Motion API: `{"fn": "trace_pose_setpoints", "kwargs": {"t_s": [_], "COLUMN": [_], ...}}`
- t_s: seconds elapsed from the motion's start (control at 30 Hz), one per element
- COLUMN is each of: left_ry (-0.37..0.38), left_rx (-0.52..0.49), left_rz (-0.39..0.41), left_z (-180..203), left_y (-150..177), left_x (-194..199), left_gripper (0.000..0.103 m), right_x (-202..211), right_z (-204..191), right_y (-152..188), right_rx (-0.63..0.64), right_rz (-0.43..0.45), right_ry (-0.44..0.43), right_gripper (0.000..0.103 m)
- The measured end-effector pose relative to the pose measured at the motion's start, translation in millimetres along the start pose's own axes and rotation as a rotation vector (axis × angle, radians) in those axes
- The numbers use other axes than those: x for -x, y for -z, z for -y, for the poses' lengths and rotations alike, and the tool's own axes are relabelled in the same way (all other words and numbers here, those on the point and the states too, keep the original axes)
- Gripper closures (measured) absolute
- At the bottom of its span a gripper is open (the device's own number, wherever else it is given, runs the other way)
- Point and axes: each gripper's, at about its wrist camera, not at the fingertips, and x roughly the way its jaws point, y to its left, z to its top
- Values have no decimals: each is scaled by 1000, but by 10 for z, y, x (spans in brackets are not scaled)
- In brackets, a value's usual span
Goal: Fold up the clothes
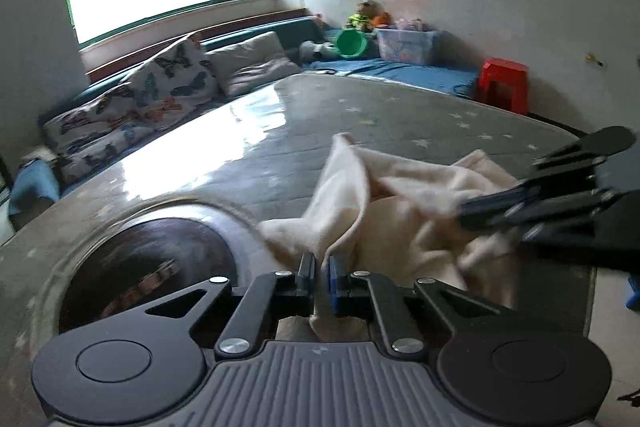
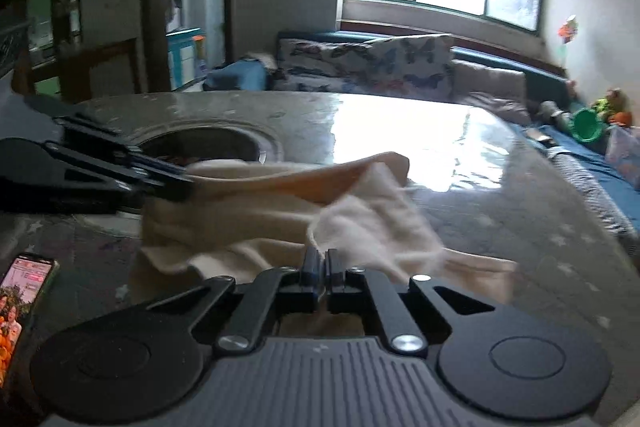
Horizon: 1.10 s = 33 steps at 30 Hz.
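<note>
A cream cloth garment [image 1: 404, 211] lies bunched on the grey star-patterned table [image 1: 400, 107]. My left gripper [image 1: 323, 263] is shut on a fold of the cloth at its near edge. My right gripper [image 1: 466, 213] comes in from the right, shut on another part of the cloth. In the right wrist view the right gripper [image 2: 325, 259] pinches the cloth [image 2: 280, 203] between its pads, and the left gripper [image 2: 188, 181] holds the cloth's far left edge, lifted off the table [image 2: 500, 187].
A round dark recess [image 1: 152, 267] is set in the table, left of the cloth. A phone [image 2: 22, 307] lies at the table's near left edge. Butterfly cushions [image 1: 160, 95], a red stool [image 1: 504, 83] and a toy box [image 1: 408, 45] stand beyond.
</note>
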Motion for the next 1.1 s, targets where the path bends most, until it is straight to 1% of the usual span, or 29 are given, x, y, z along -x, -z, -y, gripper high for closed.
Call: {"fn": "trace_pose_setpoints", "kwargs": {"t_s": [0.13, 0.2, 0.27, 0.3, 0.33, 0.37, 0.4, 0.43, 0.47, 0.5, 0.53, 0.63, 0.7, 0.77, 0.87, 0.93, 0.97, 1.03, 1.07, 1.1], "left_ry": [16, 36, 56, 60, 61, 59, 57, 56, 55, 55, 57, 64, 50, 29, -3, -8, -5, 5, 13, 21], "left_rx": [45, 53, 61, 63, 66, 66, 65, 62, 61, 58, 49, 13, -10, -32, -36, -8, 13, 49, 57, 62], "left_rz": [-23, -37, -44, -45, -41, -31, -19, -6, 4, 12, 18, 4, -20, -59, -123, -153, -164, -177, -181, -184], "left_z": [-194, -243, -269, -274, -276, -275, -272, -266, -255, -236, -203, -75, 12, 65, 70, 7, -39, -126, -154, -178], "left_y": [161, 223, 234, 216, 181, 138, 93, 41, -26, -87, -149, -331, -402, -463, -489, -499, -503, -497, -489, -479], "left_x": [144, 200, 232, 244, 251, 261, 272, 278, 271, 253, 219, 4, -183, -412, -695, -819, -865, -904, -917, -929], "left_gripper": [95, 95, 92, 90, 86, 79, 75, 70, 64, 61, 58, 57, 57, 57, 57, 57, 57, 57, 58, 63], "right_x": [194, 248, 287, 298, 297, 290, 268, 222, 170, 101, 16, -258, -450, -598, -733, -785, -784, -744, -729, -724], "right_z": [141, 171, 191, 200, 211, 227, 240, 248, 245, 239, 232, 218, 189, 156, 127, 119, 120, 125, 115, 91], "right_y": [112, 126, 87, 55, 15, -41, -106, -177, -237, -290, -337, -434, -471, -487, -470, -448, -445, -464, -476, -482], "right_rx": [-3, -2, -3, -6, -12, -24, -36, -41, -40, -35, -29, -9, 18, 43, 71, 89, 92, 79, 76, 85], "right_rz": [-26, -38, -31, -23, -11, 3, 14, 22, 25, 22, 11, -36, -78, -113, -160, -186, -189, -181, -179, -177], "right_ry": [46, 33, 21, 15, 6, -7, -23, -37, -43, -48, -52, -57, -47, -44, -43, -40, -41, -61, -74, -73], "right_gripper": [101, 100, 100, 97, 96, 95, 92, 90, 85, 80, 79, 79, 79, 79, 78, 78, 78, 75, 70, 70]}}
